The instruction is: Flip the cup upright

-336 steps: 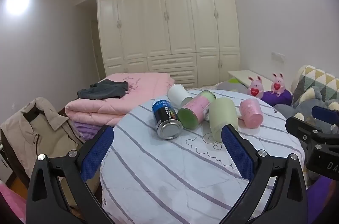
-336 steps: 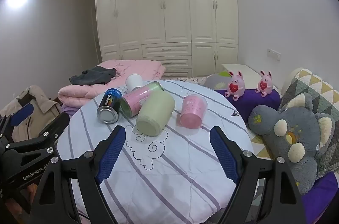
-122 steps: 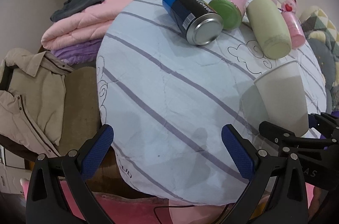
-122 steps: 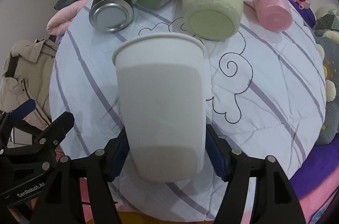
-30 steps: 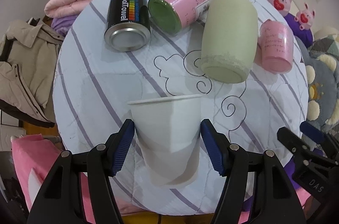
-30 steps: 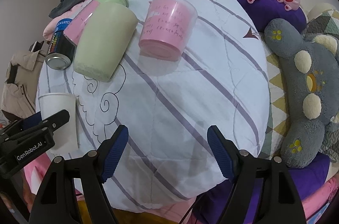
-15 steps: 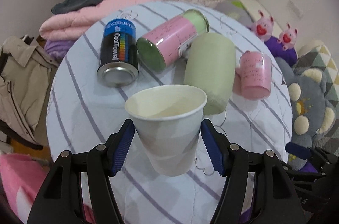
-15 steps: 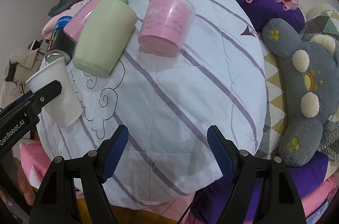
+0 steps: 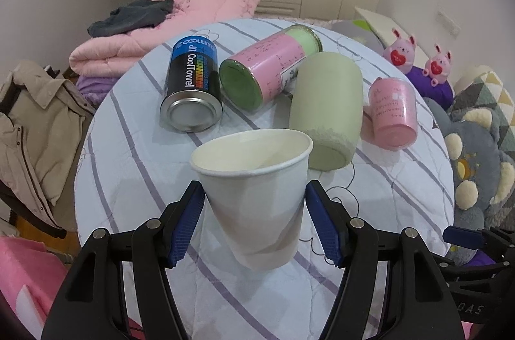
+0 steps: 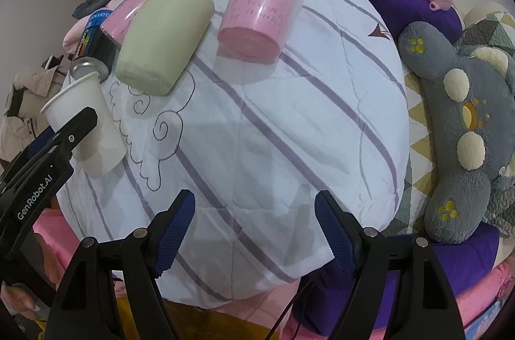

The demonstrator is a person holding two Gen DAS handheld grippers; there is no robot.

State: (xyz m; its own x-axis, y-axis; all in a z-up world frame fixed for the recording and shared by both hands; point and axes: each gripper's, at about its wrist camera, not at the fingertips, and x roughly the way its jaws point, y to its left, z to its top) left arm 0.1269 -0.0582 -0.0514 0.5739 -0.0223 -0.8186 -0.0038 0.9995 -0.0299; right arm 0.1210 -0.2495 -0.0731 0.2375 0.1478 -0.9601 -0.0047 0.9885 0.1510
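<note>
A white paper cup (image 9: 257, 198) sits mouth up between the blue pads of my left gripper (image 9: 254, 221), which is shut on its sides. The cup is near the front left of the round striped table (image 9: 135, 166); its base is at or just above the cloth. In the right wrist view the same cup (image 10: 87, 131) shows at the table's left edge with the left gripper's black finger across it. My right gripper (image 10: 254, 230) is open and empty over the table's front edge.
Lying on their sides at the back of the table: a blue and black can (image 9: 193, 82), a pink-labelled green jar (image 9: 267, 69), a pale green cup (image 9: 328, 111) and a pink cup (image 9: 392, 114). A grey plush (image 10: 463, 121) lies right; a jacket (image 9: 29, 127) left.
The cup went from my right gripper to my left one. In the last second my left gripper tilted the cup from lying forward to mouth up. The right gripper stays open and empty.
</note>
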